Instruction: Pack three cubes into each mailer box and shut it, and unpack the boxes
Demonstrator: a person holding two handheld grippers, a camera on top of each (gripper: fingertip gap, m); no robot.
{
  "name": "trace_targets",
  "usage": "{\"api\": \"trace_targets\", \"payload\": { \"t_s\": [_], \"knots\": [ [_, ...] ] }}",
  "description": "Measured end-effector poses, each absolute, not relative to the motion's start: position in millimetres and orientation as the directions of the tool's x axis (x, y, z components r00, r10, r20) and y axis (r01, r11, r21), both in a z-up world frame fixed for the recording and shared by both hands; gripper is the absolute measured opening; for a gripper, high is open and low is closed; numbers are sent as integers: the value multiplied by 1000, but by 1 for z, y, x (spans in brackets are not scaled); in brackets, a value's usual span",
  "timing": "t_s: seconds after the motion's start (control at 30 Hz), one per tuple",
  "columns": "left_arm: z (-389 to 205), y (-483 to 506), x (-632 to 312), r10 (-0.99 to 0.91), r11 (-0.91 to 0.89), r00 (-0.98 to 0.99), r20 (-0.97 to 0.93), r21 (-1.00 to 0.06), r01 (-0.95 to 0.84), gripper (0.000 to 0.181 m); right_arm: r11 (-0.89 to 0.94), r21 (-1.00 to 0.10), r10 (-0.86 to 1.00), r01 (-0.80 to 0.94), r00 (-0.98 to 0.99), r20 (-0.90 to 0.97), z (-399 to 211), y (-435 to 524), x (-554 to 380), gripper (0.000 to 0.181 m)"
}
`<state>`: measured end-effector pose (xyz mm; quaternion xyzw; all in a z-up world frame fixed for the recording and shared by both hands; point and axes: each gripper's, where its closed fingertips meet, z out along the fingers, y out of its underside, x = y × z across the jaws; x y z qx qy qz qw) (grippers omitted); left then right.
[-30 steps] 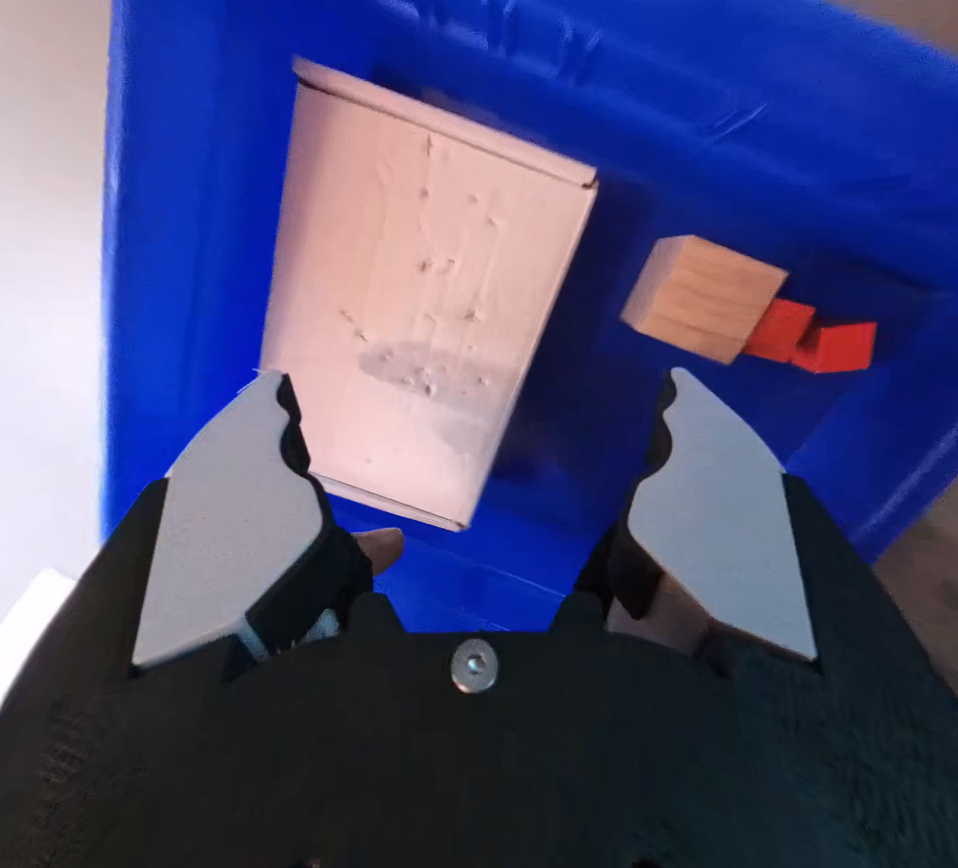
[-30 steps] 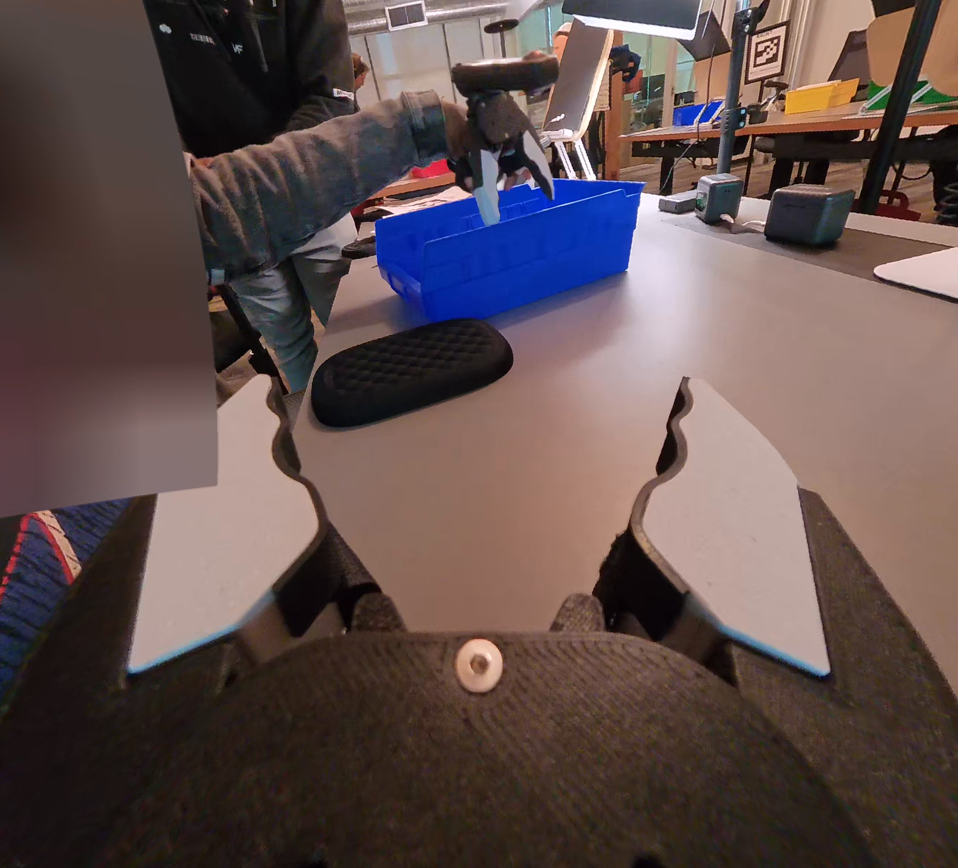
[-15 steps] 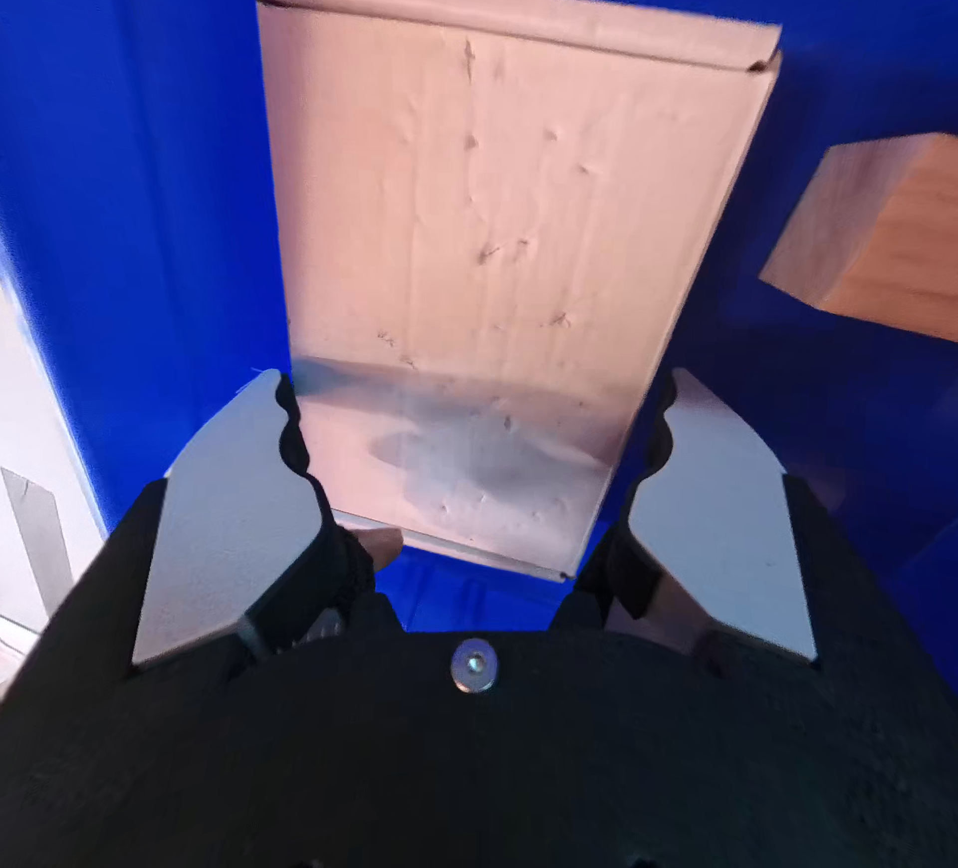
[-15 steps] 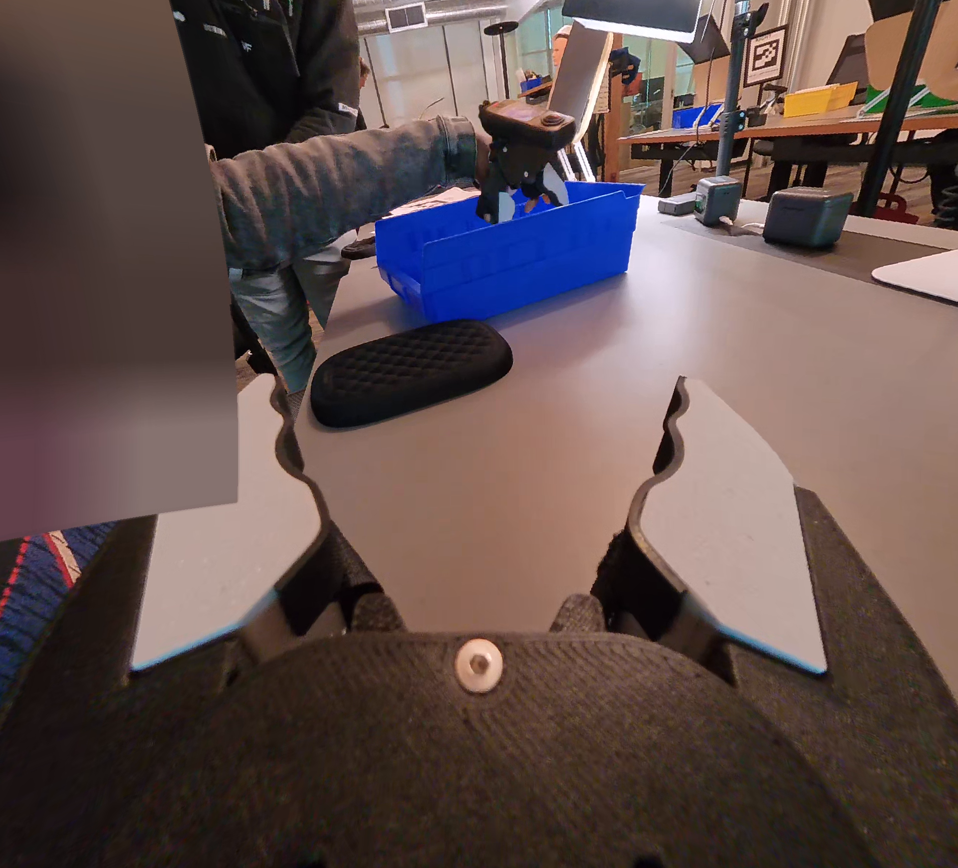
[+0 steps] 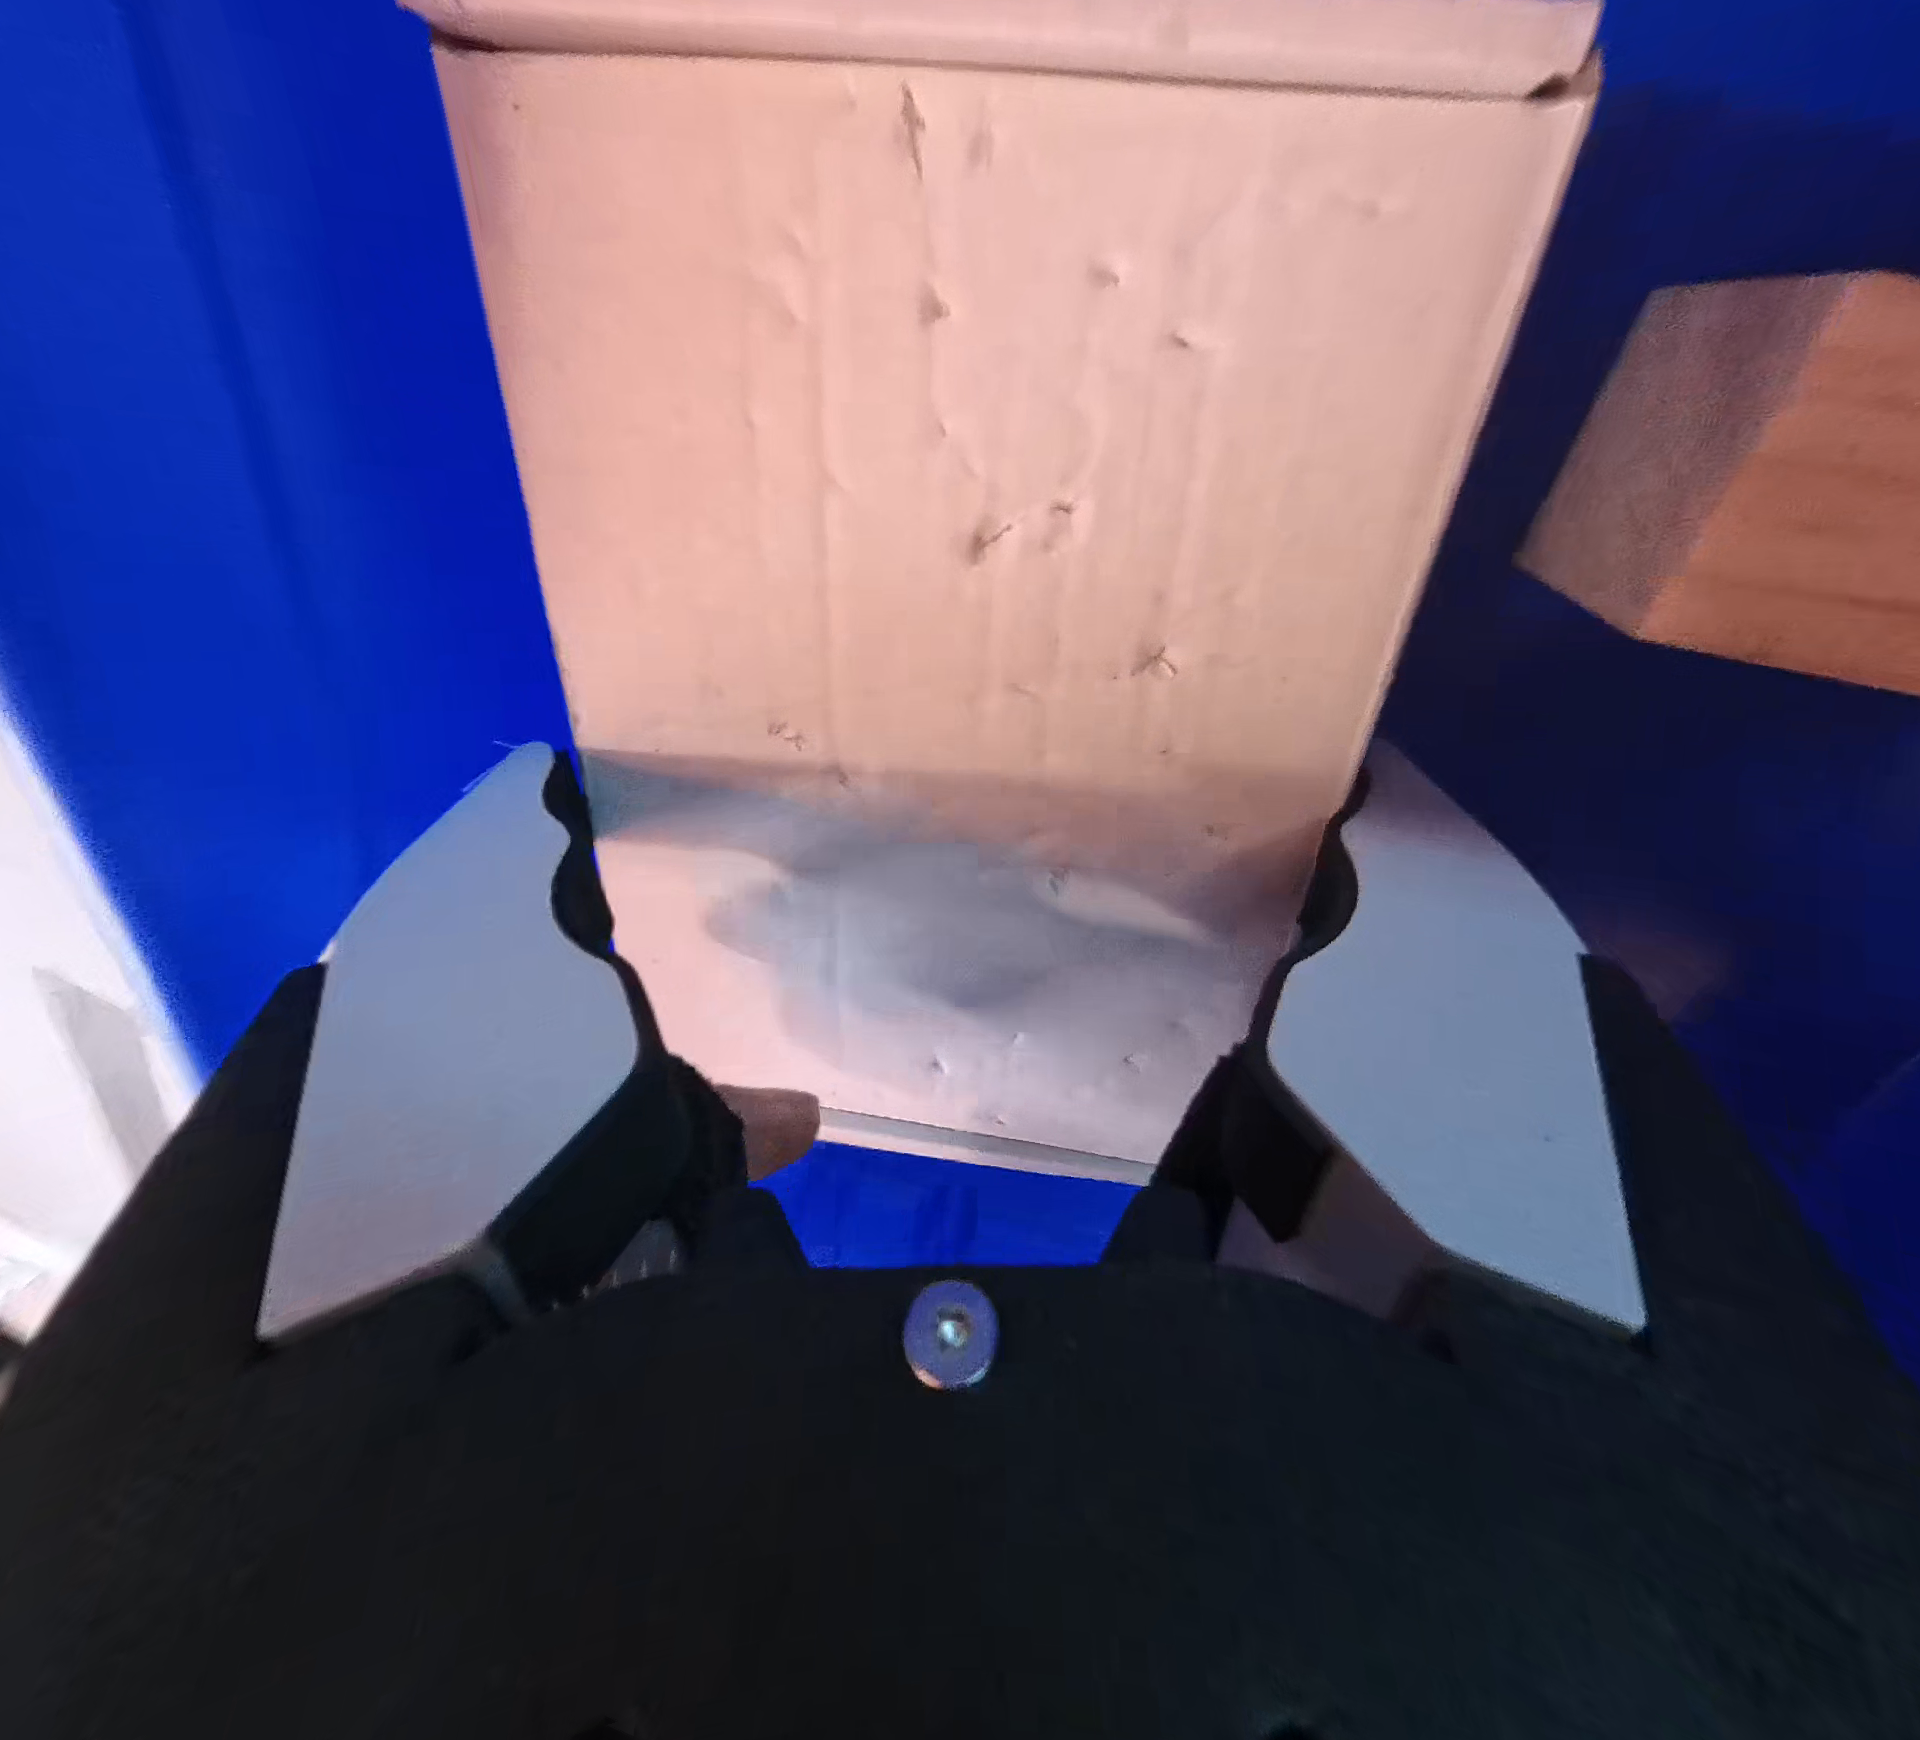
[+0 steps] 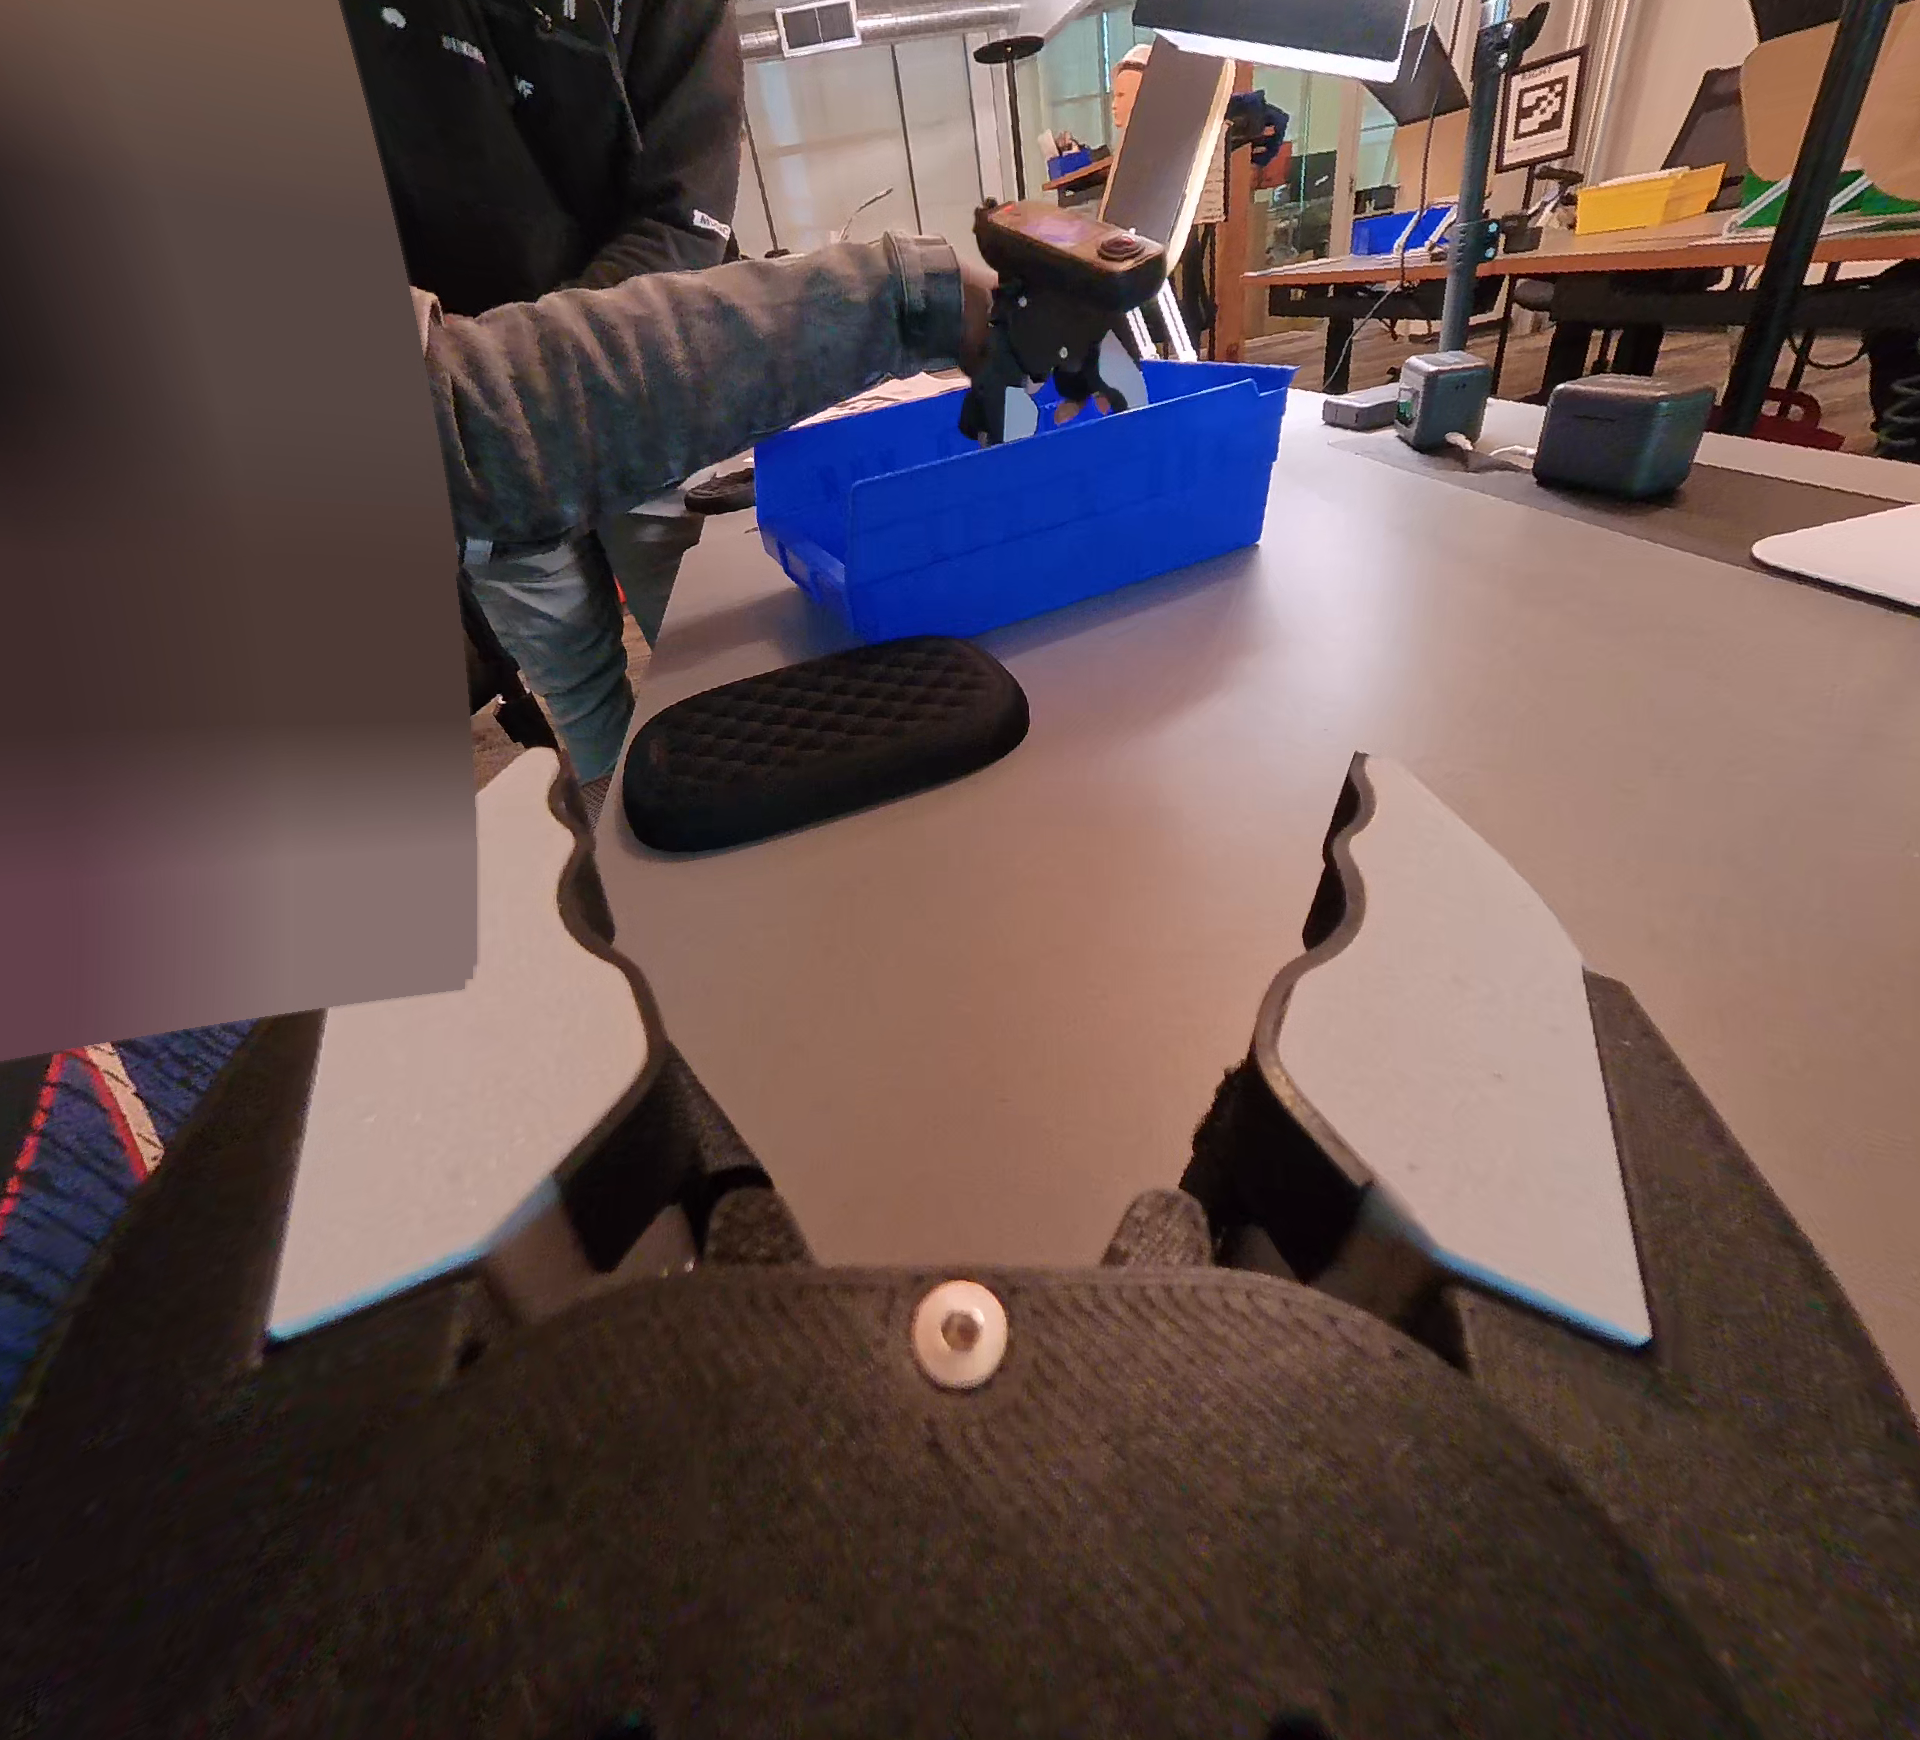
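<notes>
1. My left gripper is down inside the blue bin, its fingers spread wide and straddling the near end of the closed mailer box, which lies flat on the bin floor. The left finger looks just beside the box edge; I cannot tell whether it touches.
2. If I close unevenly, I expect the box to skew or slide toward the far wall.
3. Squeezing hard could dent the already dimpled cardboard.
4. The wooden cube sits just right of the box; a swing that way could knock it.
5. My right gripper hangs over the bare counter, fingers wide and empty, well apart from the bin, so it cannot steady anything.
</notes>
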<state>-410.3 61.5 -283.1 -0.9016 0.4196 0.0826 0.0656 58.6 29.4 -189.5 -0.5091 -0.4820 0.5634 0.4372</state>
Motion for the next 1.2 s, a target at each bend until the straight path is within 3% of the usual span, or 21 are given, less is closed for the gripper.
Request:
{"api": "trace_targets", "payload": {
  "t_s": [0.03, 0.5, 0.7, 0.93, 1.2],
  "knots": [
    [-279, 63, -414, -745, -632, 620, -246, -34, -774, 131, -151, -988, 984, -2, -100, -150, -189, 29, 59, 131],
    [-132, 74, -375, -570, -565, 563, -598, -212, -797, 128, -139, -990, 985, 2, -99, -138, -190, 28, 58, 131],
    [-85, 75, -313, -516, -438, 501, -695, -288, -851, 127, -130, -991, 987, 7, -98, -130, -191, 27, 57, 131],
    [-106, 81, -199, -627, -214, 391, -674, -334, -918, 127, -116, -993, 989, 9, -94, -116, -191, 26, 57, 131],
    [-163, 93, -102, -730, -97, 293, -617, -331, -939, 126, -106, -994, 990, 11, -88, -106, -192, 26, 56, 130]
  ]
}}
